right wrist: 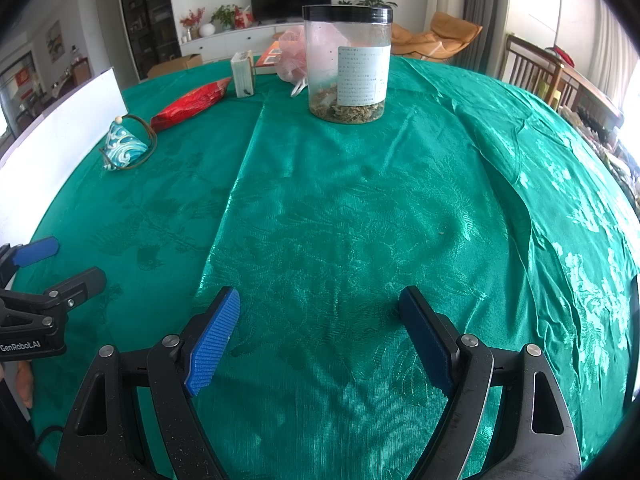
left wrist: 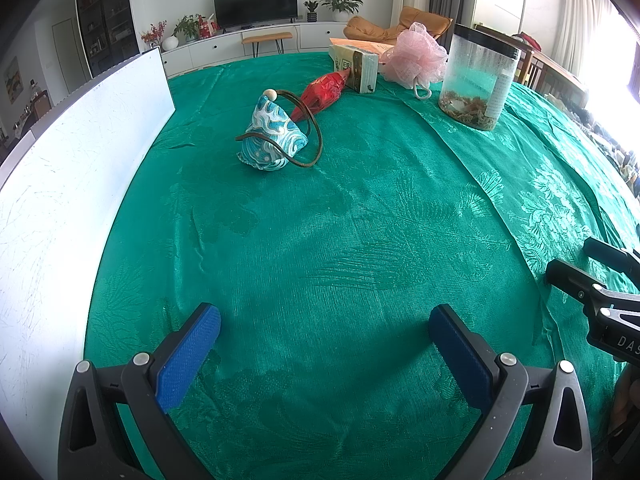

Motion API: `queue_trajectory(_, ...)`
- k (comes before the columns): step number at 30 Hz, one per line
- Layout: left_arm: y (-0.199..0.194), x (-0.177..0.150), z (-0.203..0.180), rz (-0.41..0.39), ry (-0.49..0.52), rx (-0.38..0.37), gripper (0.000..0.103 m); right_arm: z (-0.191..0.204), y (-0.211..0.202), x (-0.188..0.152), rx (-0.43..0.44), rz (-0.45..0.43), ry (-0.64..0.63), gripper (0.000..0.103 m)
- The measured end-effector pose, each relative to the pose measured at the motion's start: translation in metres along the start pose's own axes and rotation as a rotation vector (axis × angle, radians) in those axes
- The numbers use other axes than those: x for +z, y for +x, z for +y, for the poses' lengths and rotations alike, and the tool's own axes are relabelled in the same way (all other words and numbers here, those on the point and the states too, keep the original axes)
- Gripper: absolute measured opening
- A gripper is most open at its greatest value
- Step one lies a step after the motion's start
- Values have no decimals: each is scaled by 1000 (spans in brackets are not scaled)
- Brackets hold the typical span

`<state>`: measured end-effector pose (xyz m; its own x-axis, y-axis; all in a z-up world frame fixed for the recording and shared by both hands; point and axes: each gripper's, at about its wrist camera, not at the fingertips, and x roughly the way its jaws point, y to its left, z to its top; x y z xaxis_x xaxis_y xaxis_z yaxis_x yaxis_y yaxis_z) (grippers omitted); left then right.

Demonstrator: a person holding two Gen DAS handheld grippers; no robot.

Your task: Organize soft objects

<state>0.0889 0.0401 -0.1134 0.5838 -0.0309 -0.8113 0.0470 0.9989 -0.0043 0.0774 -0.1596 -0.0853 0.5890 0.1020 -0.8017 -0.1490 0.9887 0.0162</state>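
Observation:
A blue-and-white patterned fabric pouch [left wrist: 272,136] with a brown cord loop lies on the green tablecloth [left wrist: 340,240], well ahead of my left gripper [left wrist: 324,320], which is open and holds nothing. Behind the pouch lies a red soft packet [left wrist: 322,94], then a tissue pack [left wrist: 360,68] and a pink mesh bath sponge [left wrist: 416,56]. In the right wrist view my right gripper [right wrist: 320,308] is open and empty over the cloth; the pouch [right wrist: 124,146], red packet [right wrist: 192,102] and pink sponge [right wrist: 294,58] sit far ahead to the left.
A white board [left wrist: 68,184] stands along the table's left side. A clear plastic jar with a black lid [right wrist: 347,64] stands at centre back, holding dried bits. An orange book [right wrist: 270,58] lies behind the tissue pack. Chairs and a TV cabinet stand beyond the table.

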Motion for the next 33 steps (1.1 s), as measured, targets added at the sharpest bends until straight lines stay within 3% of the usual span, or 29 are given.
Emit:
queue_trajectory(11, 0, 7, 4, 22, -6, -13, 103, 0, 0, 0, 0, 0, 0, 84)
queue_trajectory(19, -2, 69, 33, -84, -165, -16, 103, 0, 0, 0, 0, 0, 0, 84)
queue_trajectory(24, 37, 106, 17, -23, -40, 21, 101, 0, 0, 0, 1, 0, 0, 84)
queue_trajectory(28, 61, 114, 11, 5, 22, 74, 100, 0, 0, 0, 1, 0, 0, 84)
queue_trajectory(29, 64, 114, 13, 11, 17, 62, 93, 0, 0, 0, 0, 0, 0, 84)
queue_trajectory(30, 68, 114, 15, 23, 9, 42, 78, 0, 0, 0, 0, 0, 0, 84)
queue_trajectory(31, 71, 113, 17, 32, 6, 41, 71, 0, 0, 0, 0, 0, 0, 84)
queue_trajectory(33, 66, 112, 22, 5, -2, 43, 46, 0, 0, 0, 1, 0, 0, 84)
